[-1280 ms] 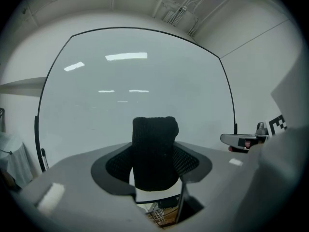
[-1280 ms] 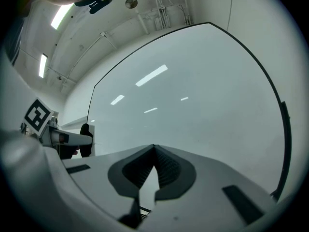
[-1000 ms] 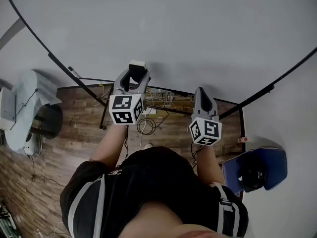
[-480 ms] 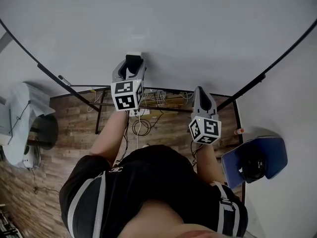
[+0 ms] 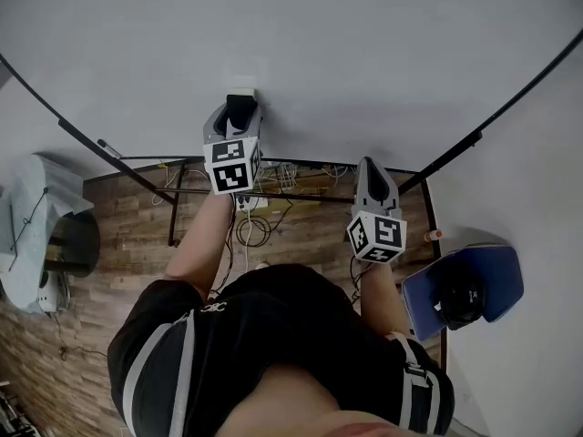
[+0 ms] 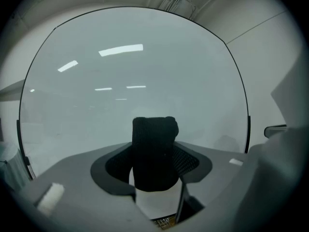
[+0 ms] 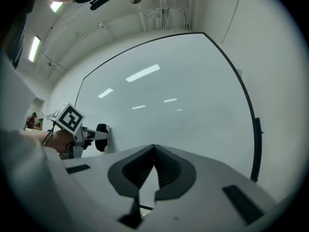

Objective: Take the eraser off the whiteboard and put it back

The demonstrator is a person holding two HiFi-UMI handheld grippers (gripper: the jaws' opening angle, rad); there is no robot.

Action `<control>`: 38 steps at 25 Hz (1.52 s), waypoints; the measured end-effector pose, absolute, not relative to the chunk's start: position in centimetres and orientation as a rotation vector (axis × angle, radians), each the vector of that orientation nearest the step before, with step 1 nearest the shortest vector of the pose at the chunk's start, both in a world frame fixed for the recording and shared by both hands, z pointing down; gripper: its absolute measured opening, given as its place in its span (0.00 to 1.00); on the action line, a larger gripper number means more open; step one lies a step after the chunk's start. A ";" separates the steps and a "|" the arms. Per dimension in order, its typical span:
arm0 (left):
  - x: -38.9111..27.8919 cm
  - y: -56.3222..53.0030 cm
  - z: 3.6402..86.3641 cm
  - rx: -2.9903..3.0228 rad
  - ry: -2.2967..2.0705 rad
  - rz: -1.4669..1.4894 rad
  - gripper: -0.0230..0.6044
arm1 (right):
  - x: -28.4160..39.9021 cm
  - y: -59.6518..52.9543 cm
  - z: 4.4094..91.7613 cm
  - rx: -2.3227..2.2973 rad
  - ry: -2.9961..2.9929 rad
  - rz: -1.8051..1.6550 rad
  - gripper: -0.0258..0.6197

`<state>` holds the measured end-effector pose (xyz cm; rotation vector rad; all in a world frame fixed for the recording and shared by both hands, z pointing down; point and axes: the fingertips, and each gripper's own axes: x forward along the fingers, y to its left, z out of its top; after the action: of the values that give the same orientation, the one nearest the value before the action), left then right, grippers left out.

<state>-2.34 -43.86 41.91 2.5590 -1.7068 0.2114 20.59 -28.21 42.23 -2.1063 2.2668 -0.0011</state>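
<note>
1. Eraser (image 6: 155,149): a black pad with a white part. It stands upright between the jaws of the left tongs (image 5: 238,121), which are set wide and clamped on it from both sides.
2. Position: the eraser is up at the whiteboard (image 5: 364,53), near the board's lower edge. In the right gripper view it looks to be touching the surface or just beside it; we cannot tell which.
3. Right tongs (image 7: 154,152): jaws together with nothing between them. They point at the board, well apart from the left tongs.
4. Step, as we judge it: the put-back, with the eraser not yet released.
5. Risk A: the left tongs open before the eraser sits flat on the board. It would then not stick, and would fall to the wooden floor (image 5: 127,235) among the cables (image 5: 260,230).
6. Risk B: the eraser is presented tilted, so only one edge meets the board. It could then peel off on release.
7. Risk C: the left tongs pull back at an angle, so a jaw catches the eraser and drags it off the board.
8. Risk D: pushing too hard could rock the board on its stand.
</note>
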 end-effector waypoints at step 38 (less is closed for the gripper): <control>-11.9 -34.7 39.2 2.465 -2.004 -0.046 0.05 | 11.5 -32.4 41.8 -1.748 2.479 0.013 0.05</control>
<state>-11.85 -34.73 39.23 2.4646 -2.0036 -0.0456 11.45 -32.42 41.81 -1.7479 2.4794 0.0131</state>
